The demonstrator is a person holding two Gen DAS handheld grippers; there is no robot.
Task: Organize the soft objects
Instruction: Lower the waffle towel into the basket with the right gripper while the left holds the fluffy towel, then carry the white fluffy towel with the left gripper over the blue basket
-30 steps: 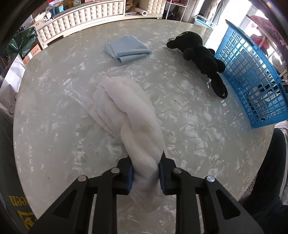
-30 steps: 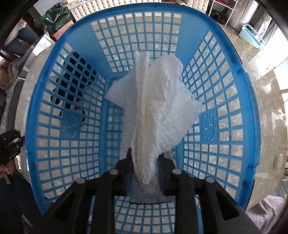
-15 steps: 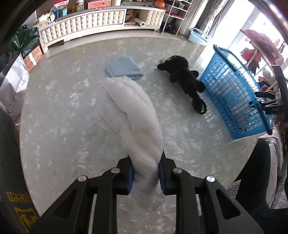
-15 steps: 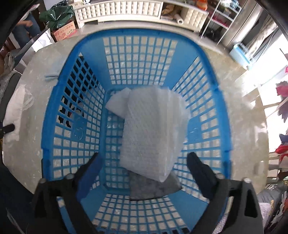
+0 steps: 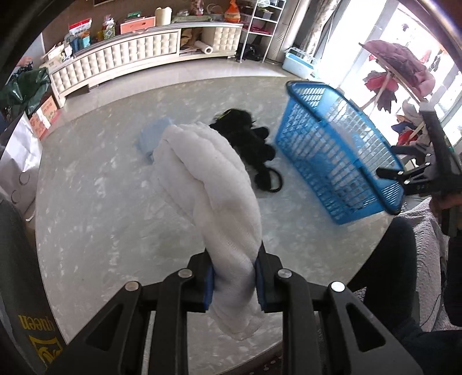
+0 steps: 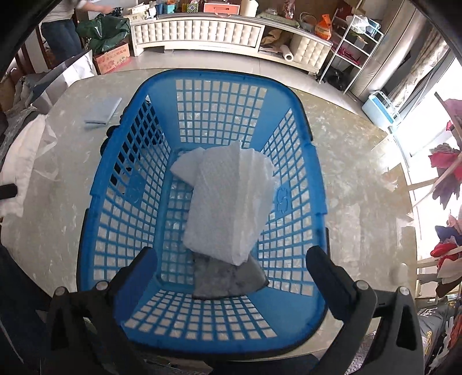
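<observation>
My left gripper [image 5: 234,281] is shut on a white towel [image 5: 213,184] and holds it up above the marble table [image 5: 95,202]. A black plush toy [image 5: 248,141] and a folded light-blue cloth [image 5: 151,138] lie further back on the table. The blue basket [image 5: 332,153] stands at the right. My right gripper [image 6: 231,268] is open and empty above the basket [image 6: 202,83]. A white cloth [image 6: 231,204] lies in the basket on top of a grey cloth [image 6: 228,281]. The right gripper also shows in the left wrist view [image 5: 404,178], beside the basket.
The round table's near edge runs just below my left gripper. A white paper bag [image 5: 17,161] stands at the table's left. A long white cabinet [image 5: 121,60] and wire shelves [image 5: 260,26] stand on the floor behind. A person's dark legs [image 5: 387,259] are at the right.
My left gripper has risen with the white towel and swung toward the basket. My right gripper has opened, let the white cloth drop into the basket, and pulled up and back.
</observation>
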